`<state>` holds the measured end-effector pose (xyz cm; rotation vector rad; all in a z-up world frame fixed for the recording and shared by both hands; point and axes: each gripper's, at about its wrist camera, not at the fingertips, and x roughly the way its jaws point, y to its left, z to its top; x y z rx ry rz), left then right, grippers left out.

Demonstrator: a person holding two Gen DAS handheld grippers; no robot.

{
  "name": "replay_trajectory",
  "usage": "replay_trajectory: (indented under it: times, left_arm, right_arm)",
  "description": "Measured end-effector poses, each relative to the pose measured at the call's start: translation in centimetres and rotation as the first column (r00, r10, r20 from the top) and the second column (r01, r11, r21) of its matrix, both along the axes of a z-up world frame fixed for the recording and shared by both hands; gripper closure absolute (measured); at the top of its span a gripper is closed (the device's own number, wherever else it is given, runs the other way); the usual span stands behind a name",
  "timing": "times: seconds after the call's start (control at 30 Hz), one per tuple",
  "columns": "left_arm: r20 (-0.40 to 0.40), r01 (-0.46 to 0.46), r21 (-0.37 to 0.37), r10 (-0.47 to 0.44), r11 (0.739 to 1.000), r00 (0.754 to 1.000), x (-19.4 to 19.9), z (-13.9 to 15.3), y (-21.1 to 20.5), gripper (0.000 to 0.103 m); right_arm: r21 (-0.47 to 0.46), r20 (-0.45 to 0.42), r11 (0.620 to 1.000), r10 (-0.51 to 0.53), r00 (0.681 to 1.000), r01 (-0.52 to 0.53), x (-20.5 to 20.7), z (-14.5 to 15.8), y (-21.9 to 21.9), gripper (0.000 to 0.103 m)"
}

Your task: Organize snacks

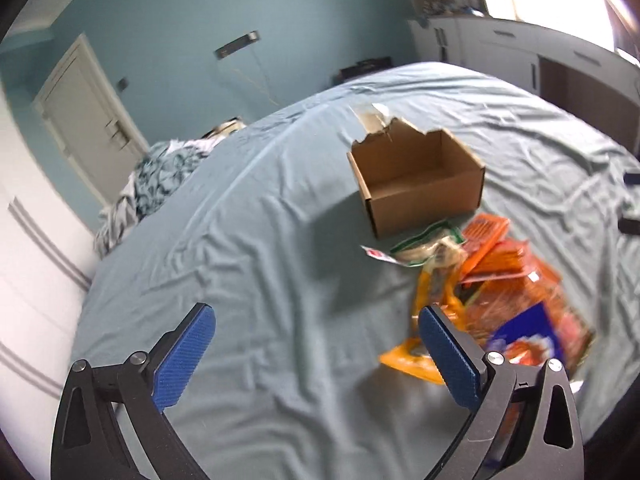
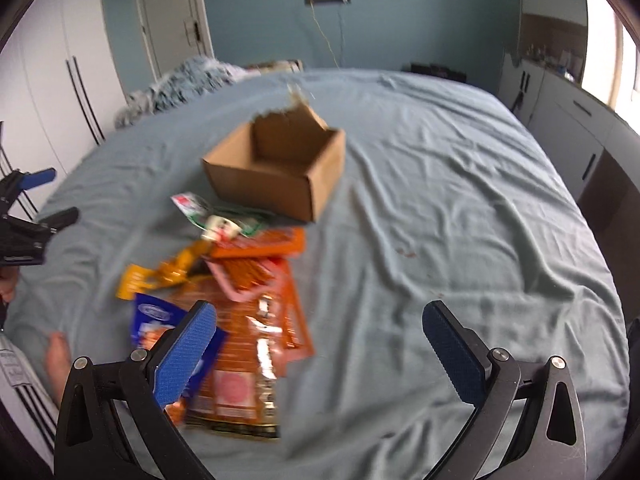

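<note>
The left gripper hovers with fingers spread, empty. Snack packets lie heaped on the bed just before the empty cardboard box; they look light, crinkly, slippery, best pinched by an edge. The right gripper is likewise spread, empty.

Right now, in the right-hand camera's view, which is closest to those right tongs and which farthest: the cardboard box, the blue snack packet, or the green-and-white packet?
1. Blue snack packet: nearest, lying right at the left finger of the open right tongs.
2. Green-and-white packet: farther up the bed, at the far end of the snack pile.
3. Cardboard box: farthest, open and empty, just beyond that packet.
</note>
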<state>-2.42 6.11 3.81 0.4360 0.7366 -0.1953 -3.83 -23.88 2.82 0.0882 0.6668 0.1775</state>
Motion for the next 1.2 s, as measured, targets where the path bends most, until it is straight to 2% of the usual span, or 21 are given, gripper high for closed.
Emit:
replay_trajectory:
  times: [0.1,0.17,0.27,0.37,0.5,0.6,0.87,0.97,1.2]
  left_arm:
    - [-0.105,-0.032,-0.124,0.019,0.992,0.994,-0.9,0.3,0.1,0.000]
    - [-0.142,-0.010,-0.097,-0.004,0.995,0.990,-1.0,0.0,-0.5,0.000]
    - [-0.094,-0.018,-0.029,0.015,0.999,0.995,-1.2,-0.2,-0.7,0.000]
    - [-0.128,-0.040,-0.047,0.033,0.998,0.991,-0.6,-0.7,-0.5,0.000]
    - [-0.125,-0.032,-0.045,0.026,0.999,0.992,-0.9,-0.7,-0.8,0.000]
    - [-0.135,-0.004,-0.063,-0.005,0.998,0.991,-1.1,-0.8,-1.1,0.000]
    - [-0.150,0.053,-0.052,-0.061,0.997,0.987,-1.3,-1.2,-2.4,0.000]
    - [-0.150,0.072,-0.049,-0.079,0.996,0.986,-1.5,-1.3,-2.7,0.000]
    - [-0.170,0.060,-0.055,-0.069,0.997,0.983,-1.2,-1.5,-2.5,0.000]
  right_arm:
    - [-0.001,0.071,1.000,-0.025,0.997,0.025,-3.0,1.0,0.7,0.000]
    - [-0.008,0.101,0.999,-0.047,0.994,0.048,-4.3,1.3,1.2,0.000]
    - [0.009,0.119,0.996,-0.084,0.989,0.084,-6.0,0.8,1.5,0.000]
    - [0.058,0.069,0.997,-0.061,0.996,0.057,-5.6,-0.3,2.1,0.000]
    - [0.013,-0.003,0.998,-0.066,0.998,0.066,-4.2,-0.8,2.6,0.000]
    - [-0.037,-0.007,0.998,-0.056,0.998,0.056,-3.8,-0.5,3.4,0.000]
    - [-0.154,-0.001,0.988,0.030,1.000,-0.030,-2.9,-0.2,6.7,0.000]
    - [-0.170,-0.012,0.983,0.064,0.998,-0.065,-2.8,-0.6,7.2,0.000]
    - [-0.153,-0.031,0.986,0.056,0.998,-0.060,-2.2,-0.8,6.8,0.000]
